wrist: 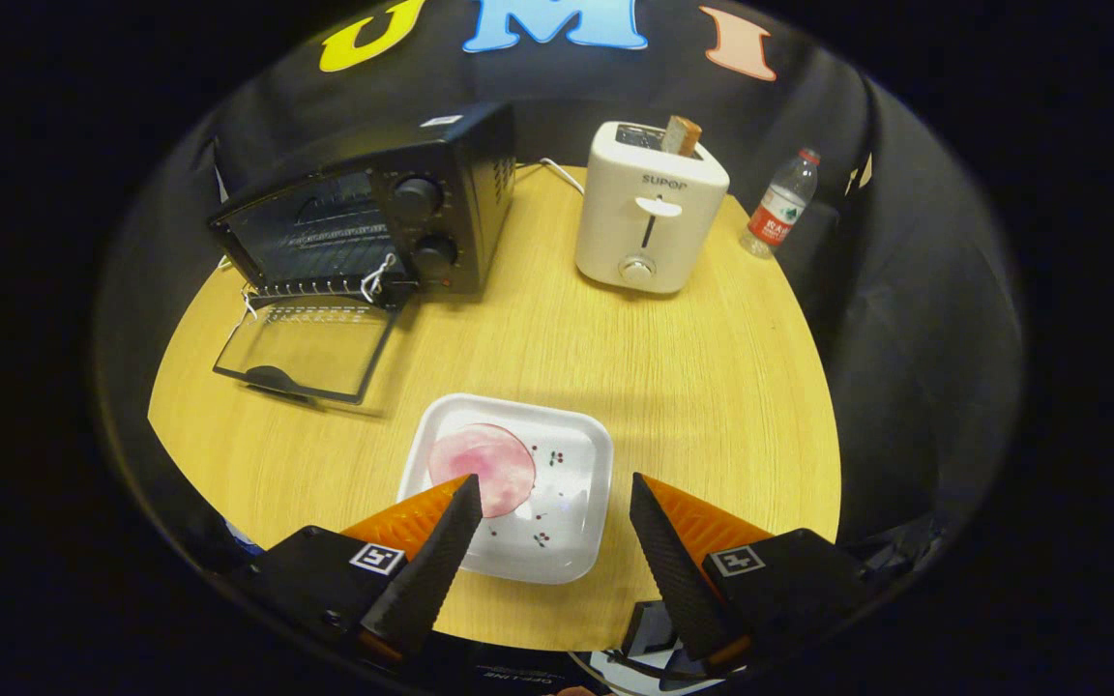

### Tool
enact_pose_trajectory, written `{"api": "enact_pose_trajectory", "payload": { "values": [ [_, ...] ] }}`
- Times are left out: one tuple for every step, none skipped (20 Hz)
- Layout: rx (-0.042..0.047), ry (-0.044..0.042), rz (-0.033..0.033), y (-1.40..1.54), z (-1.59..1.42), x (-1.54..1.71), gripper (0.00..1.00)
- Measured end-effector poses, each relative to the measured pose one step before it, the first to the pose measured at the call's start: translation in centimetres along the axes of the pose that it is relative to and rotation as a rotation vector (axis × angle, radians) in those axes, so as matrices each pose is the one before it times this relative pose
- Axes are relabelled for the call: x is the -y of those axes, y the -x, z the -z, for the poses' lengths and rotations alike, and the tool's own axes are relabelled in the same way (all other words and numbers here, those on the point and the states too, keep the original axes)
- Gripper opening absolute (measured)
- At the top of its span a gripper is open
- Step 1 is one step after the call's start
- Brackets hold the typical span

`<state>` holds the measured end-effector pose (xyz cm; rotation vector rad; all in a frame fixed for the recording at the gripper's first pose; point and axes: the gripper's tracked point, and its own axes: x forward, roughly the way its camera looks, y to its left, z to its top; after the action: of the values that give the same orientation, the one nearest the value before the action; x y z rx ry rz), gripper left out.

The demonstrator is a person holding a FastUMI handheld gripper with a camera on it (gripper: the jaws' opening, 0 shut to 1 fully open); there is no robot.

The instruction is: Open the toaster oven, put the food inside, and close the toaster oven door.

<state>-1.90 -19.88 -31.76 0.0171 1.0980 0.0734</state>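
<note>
Your gripper (549,503) hangs wide open, holding nothing, above the round wooden table (673,387). At ten o'clock the toaster oven (373,213) sits with its glass door (310,350) already dropped flat, ready for loading. Just ahead of your fingers, a white plate (571,464) presents the pink food slice (482,466), probably your next grasp.

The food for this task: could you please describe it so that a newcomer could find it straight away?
On the round wooden table, nearest the open gripper, sits a white square plate. The food lies flat on it, just ahead of the fingers. It is a round pink slice, unlike the brown toast standing in the white toaster.
</note>
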Motion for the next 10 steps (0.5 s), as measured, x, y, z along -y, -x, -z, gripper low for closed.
{"api": "enact_pose_trajectory", "payload": {
  "values": [
    [-0.02737, -0.01079, -0.01774, -0.624, 0.357, 0.579, 0.99],
    [-0.02469, -0.00856, -0.01169, -0.537, 0.349, 0.499, 0.99],
    [-0.02127, -0.00811, -0.0096, -0.547, 0.27, 0.589, 0.99],
    [-0.0221, -0.00923, -0.00419, -0.445, 0.231, 0.584, 0.98],
    [-0.01884, -0.01516, -0.00905, -0.397, 0.233, 0.284, 0.99],
    [-0.02069, -0.01931, -0.00956, -0.399, 0.167, 0.141, 0.99],
    [-0.02366, -0.02235, -0.00748, -0.187, 0.349, 0.18, 0.98],
    [-0.02071, -0.02498, -0.00745, -0.228, 0.179, 0.094, 0.97],
    [-0.02282, -0.01659, -0.00243, -0.372, 0.327, 0.105, 0.97],
    [-0.02088, -0.00542, 0.00615, -0.321, 0.198, 0.21, 0.98]
  ]
}}
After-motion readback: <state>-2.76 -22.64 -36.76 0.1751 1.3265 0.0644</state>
